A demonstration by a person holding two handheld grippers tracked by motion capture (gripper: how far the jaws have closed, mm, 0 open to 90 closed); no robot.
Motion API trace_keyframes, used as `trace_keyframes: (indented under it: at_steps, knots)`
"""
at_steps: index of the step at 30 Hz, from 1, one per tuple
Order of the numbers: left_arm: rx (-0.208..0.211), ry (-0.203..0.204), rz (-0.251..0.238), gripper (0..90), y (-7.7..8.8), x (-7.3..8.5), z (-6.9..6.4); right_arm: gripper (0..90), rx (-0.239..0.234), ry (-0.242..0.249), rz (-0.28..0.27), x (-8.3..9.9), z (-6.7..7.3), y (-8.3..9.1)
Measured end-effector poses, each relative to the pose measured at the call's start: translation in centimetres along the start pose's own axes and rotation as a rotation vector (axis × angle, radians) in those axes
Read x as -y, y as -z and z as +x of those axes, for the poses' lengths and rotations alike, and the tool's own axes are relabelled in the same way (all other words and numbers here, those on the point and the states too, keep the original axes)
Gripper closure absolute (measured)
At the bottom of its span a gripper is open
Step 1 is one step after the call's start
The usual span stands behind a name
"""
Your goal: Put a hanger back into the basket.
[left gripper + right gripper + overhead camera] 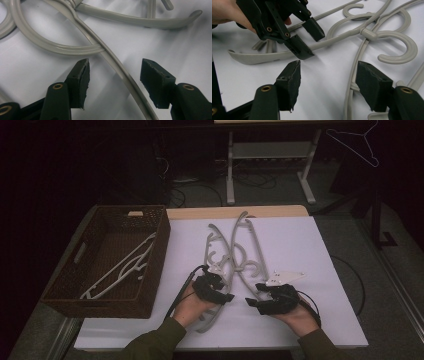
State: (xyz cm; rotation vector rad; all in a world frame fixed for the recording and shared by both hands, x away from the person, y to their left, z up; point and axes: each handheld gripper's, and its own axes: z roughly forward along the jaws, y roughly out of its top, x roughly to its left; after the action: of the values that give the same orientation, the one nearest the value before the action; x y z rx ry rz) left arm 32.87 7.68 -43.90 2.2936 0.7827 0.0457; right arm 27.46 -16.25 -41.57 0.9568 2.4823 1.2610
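Table (320, 320): a basket (95, 297) on its left part, at nine o'clock from the centre, with hangers (122, 267) lying inside it. Table centre: two crossed hangers (235, 250) flat on the top, their far ends toward twelve o'clock, hooks overlapping in the middle. At six o'clock, near the front edge: left gripper (218, 287) over the left hanger's near arm; right gripper (260, 296) at the right hanger's near end, just beside the left.

Olive-green sleeves (155, 340) cover both forearms; each black gripper (216, 287) has brass-ringed screw holes, worn rubber pads (83, 80) and a trailing black cable (181, 292).
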Motion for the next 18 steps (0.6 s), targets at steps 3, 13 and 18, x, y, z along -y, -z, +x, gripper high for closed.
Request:
trace_keyframes:
  at_steps: [3,13,18]
  knots:
    - [-0.005,-0.008,0.001,43.1,-0.10,0.02,-0.02,36.0,-0.002,-0.003,-0.002,0.00,0.02,0.03]
    - [-0.007,-0.013,0.013,60.3,0.17,0.14,0.29,36.1,0.002,-0.002,-0.004,-0.01,-0.03,0.06]
    - [0.002,-0.010,0.027,64.6,0.60,0.41,0.77,36.1,0.002,0.001,-0.008,-0.01,-0.10,0.07]
